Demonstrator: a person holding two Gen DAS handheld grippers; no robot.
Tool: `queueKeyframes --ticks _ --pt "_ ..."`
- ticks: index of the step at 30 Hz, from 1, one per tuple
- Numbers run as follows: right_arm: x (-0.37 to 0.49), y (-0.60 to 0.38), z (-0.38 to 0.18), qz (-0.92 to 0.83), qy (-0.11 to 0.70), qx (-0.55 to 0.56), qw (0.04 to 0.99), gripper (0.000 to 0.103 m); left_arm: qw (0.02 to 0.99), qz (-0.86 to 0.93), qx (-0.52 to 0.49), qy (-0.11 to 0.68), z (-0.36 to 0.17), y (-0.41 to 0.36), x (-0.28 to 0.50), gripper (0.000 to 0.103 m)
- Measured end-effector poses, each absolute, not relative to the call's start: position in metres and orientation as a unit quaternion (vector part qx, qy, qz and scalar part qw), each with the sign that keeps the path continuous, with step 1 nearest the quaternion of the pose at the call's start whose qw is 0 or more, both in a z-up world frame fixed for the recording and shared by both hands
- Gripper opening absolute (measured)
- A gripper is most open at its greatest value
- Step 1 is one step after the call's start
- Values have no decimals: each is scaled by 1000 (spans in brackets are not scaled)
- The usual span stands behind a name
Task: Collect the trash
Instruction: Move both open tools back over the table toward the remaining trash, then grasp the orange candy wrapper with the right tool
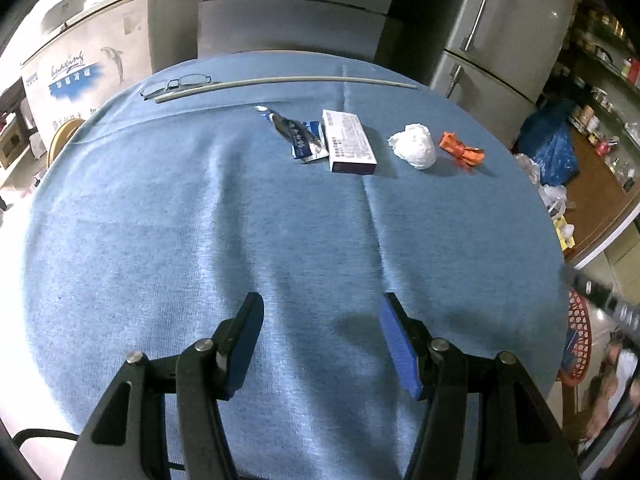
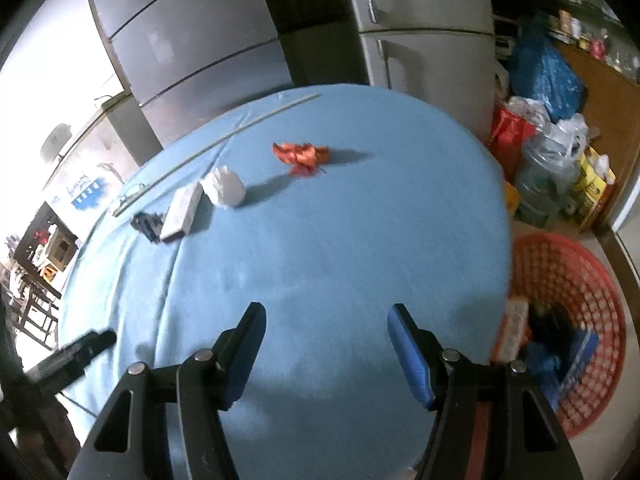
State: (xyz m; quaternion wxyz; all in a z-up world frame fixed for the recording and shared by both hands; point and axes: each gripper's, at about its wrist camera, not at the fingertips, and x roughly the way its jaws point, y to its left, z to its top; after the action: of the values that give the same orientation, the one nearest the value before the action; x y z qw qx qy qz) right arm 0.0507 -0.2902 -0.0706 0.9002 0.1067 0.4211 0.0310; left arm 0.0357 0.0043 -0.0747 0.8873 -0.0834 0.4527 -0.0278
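Observation:
Four pieces of trash lie in a row on the far part of the blue tablecloth (image 1: 200, 208): a dark and blue crumpled wrapper (image 1: 298, 136), a white and purple box (image 1: 348, 142), a white crumpled wad (image 1: 414, 145) and an orange crumpled wrapper (image 1: 460, 150). In the right wrist view the same row shows: wrapper (image 2: 146, 226), box (image 2: 182, 212), wad (image 2: 224, 186), orange wrapper (image 2: 300, 154). My left gripper (image 1: 320, 312) is open and empty over the near cloth. My right gripper (image 2: 326, 320) is open and empty. A red mesh basket (image 2: 592, 292) holding several items stands on the floor to the right of the table.
Glasses (image 1: 176, 82) and a long pale rod (image 1: 280, 82) lie at the table's far edge. Grey refrigerators (image 1: 500, 28) stand behind the table. Bags and a water jug (image 2: 548, 176) crowd the floor at the right. The left gripper's tip (image 2: 84, 346) shows at the right view's left.

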Motion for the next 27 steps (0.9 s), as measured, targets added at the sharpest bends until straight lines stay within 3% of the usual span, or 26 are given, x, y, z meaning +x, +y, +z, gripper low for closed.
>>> queueKeyframes --ticks 10,20,27 --pt "161 -275 -57 84 420 55 902 67 885 -14 -93 455 -75 17 54 61" --pt "270 -238 -87 132 481 -67 864 67 884 -5 -104 456 -73 27 89 61" --pt "300 -239 -109 118 495 -78 858 67 889 1 -118 442 -63 34 127 61"
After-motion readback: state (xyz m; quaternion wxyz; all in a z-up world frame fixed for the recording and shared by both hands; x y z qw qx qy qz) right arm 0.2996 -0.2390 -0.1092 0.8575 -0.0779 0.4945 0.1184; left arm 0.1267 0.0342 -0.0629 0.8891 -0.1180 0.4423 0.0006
